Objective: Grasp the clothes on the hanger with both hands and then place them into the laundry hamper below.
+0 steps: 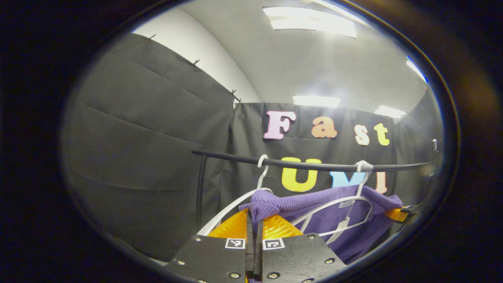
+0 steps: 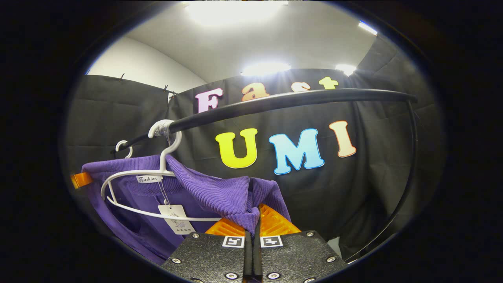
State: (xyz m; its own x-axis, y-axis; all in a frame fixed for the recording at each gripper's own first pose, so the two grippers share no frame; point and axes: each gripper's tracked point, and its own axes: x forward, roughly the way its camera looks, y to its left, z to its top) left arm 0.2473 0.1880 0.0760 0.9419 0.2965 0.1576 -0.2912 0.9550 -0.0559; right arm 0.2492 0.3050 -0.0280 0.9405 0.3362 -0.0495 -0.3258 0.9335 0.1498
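Purple sweater (image 1: pixel 338 204) hangs on a white hanger (image 2: pixel 161 173) under the black rail (image 2: pixel 283 100), one shoulder pinched in each claw — left gripper (image 1: pixel 255 226) and right gripper (image 2: pixel 253 220) both pressed together on ribbed fabric. I judge the step is freeing it: lift both shoulders evenly off the hanger's arms — away from the rail — before lowering, so the hanger doesn't snag.
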